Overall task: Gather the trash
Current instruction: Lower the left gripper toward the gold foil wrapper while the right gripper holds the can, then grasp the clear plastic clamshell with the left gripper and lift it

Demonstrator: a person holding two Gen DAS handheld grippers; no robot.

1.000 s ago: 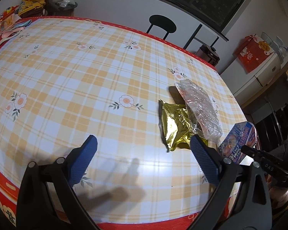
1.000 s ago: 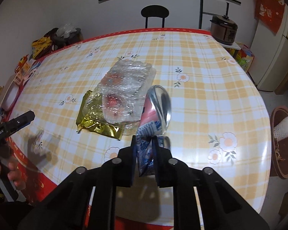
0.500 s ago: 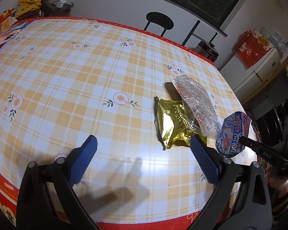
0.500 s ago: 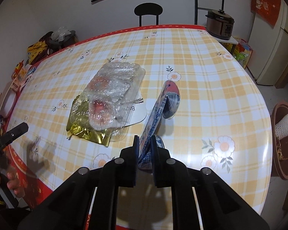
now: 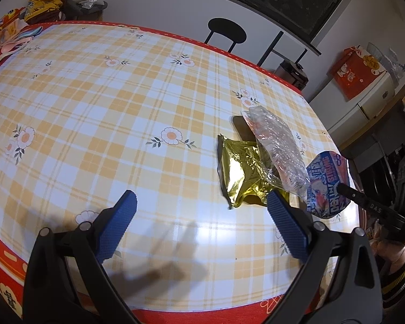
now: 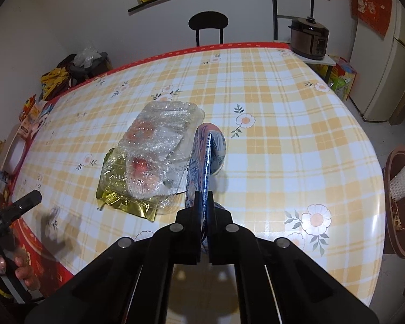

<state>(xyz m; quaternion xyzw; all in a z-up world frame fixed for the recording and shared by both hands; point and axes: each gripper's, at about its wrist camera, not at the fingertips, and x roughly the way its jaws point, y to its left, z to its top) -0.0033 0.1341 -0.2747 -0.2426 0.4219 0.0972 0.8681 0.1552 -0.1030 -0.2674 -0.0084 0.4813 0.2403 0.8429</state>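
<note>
My right gripper [image 6: 204, 202] is shut on a round blue and red printed lid [image 6: 206, 154], held on edge above the checked table [image 6: 283, 135]; the lid also shows in the left wrist view [image 5: 328, 186]. A clear plastic tray [image 6: 159, 140] lies on a gold foil wrapper [image 6: 121, 197] just left of the lid. In the left wrist view the tray [image 5: 278, 148] and gold wrapper [image 5: 240, 172] lie ahead to the right. My left gripper [image 5: 199, 210] is open and empty above the table's near edge.
A brown bin [image 6: 401, 202] holding white trash stands on the floor right of the table. A black chair [image 6: 208, 24] is at the far side, a rice cooker [image 6: 309, 39] and fridge [image 6: 386, 67] at the right. Snack packs [image 5: 10, 35] clutter the far left edge.
My right gripper has lifted the lid off the table and turned it edge-on, and drawn back a little. My left gripper has shifted slightly towards the wrappers.
</note>
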